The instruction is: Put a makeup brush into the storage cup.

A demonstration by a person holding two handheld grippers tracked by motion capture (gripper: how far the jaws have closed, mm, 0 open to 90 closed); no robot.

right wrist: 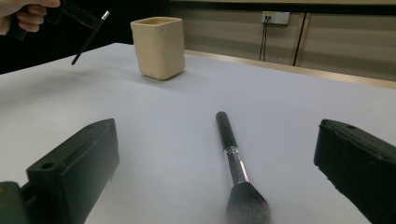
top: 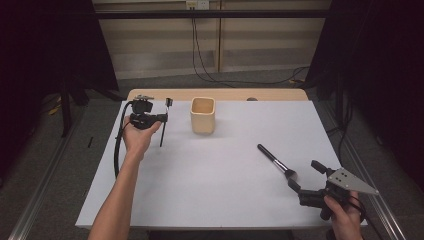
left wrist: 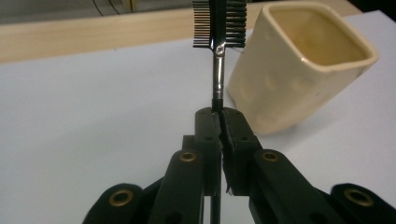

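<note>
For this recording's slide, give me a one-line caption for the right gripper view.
Open right hand-held gripper straddles a makeup brush lying on the white table, cream cup beyond.

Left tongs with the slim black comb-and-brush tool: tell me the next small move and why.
Probably carry the slim black comb-and-brush tool sideways until it hangs above the mouth of the cream square ceramic cup. The left tongs are shut on its handle and hold it above the white table, beside the cup, not over it. The cup looks empty.

White table [top: 210, 195], grey floor [top: 75, 165], panelled wall [top: 160, 45]
</note>
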